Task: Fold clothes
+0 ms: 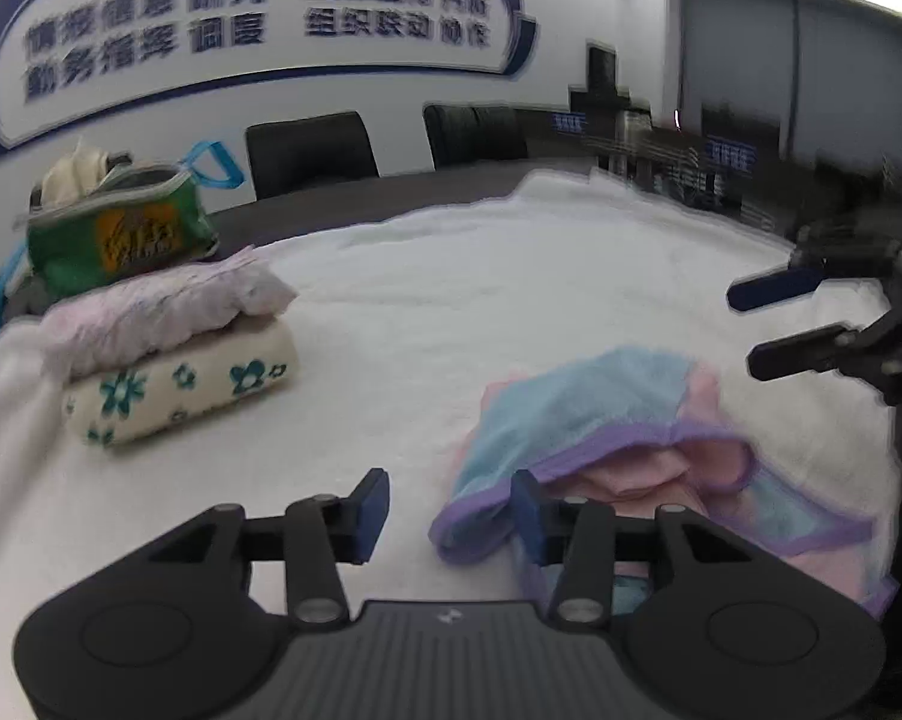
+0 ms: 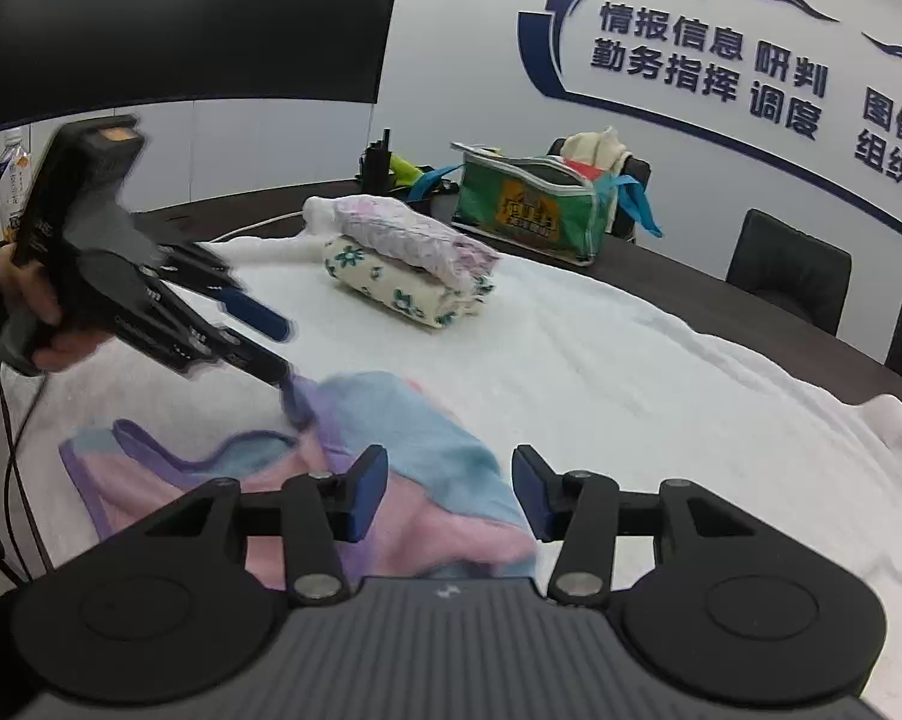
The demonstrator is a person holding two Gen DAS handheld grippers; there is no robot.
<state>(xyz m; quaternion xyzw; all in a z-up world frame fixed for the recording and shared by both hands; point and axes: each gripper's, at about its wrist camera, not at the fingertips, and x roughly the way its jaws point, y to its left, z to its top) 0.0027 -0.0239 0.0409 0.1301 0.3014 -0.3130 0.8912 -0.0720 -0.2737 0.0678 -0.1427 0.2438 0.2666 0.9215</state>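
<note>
The pastel garment (image 1: 601,414) lies crumpled beneath both claws. The left claw (image 1: 448,510) and right claw (image 2: 449,495) hang part-open, holding nothing. Best pinch opposite purple-trimmed edges, then fold evenly.

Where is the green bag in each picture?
Left wrist view: green bag sits far left, behind the folded stack.
Right wrist view: green bag sits upper middle, right of and behind that stack.
Shared landmark: the folded stack.

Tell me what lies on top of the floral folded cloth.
A folded pink-and-white crinkled garment rests directly on the floral folded cloth, covering most of its top. Whether anything is tucked between the two cannot be seen.
</note>
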